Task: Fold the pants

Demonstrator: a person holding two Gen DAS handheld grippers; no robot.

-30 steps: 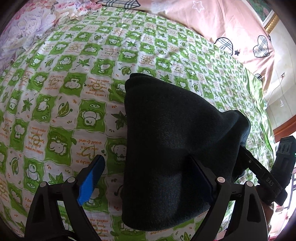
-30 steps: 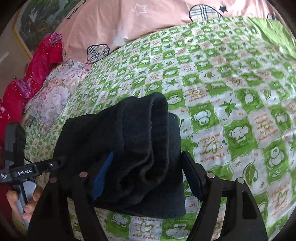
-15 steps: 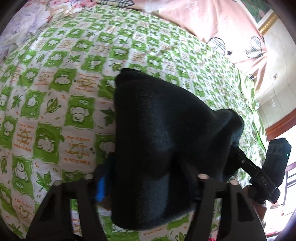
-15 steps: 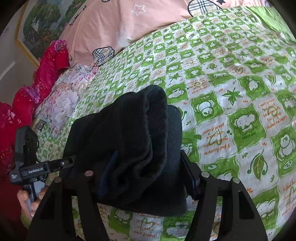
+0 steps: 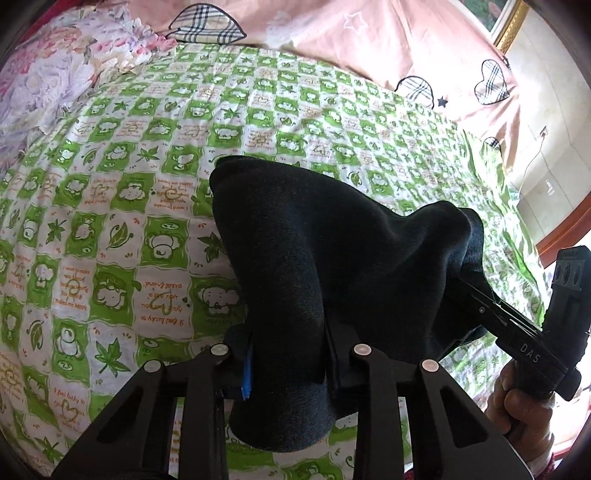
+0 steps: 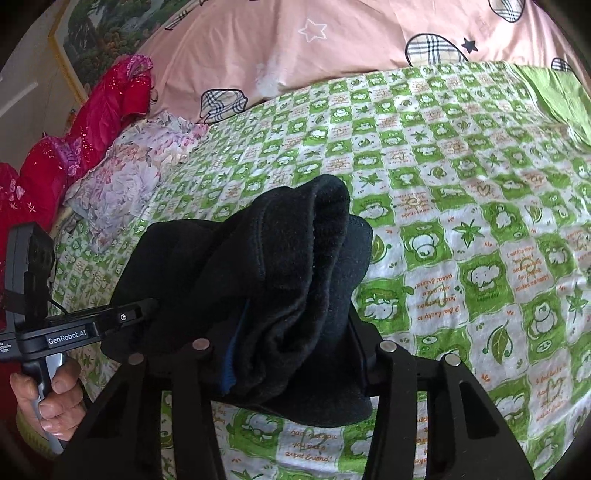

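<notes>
Pants [image 5: 332, 258]: dark bundle, held over the bed's [image 5: 110, 206] near edge, far end apparently resting on the sheet.
Left gripper [image 5: 288, 354]: pinching one end.
Right gripper [image 6: 291, 350]: pinching the thick layered end.
Risk: uneven lifting could spill the stacked layers.
Right view alone shows layer edges; left shows smooth outer face.

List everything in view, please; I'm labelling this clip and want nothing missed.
pants: one, black, folded bundle above the sheet, clamped by both grippers
bedsheet: one, green and white check, covers the bed
quilt: one, pink with plaid hearts, far end
floral cloth: one, lilac, left of the bed
red cloth: one, far left
framed picture: one, on the wall
left gripper: black, shut on pants
right gripper: black, shut on pants
</notes>
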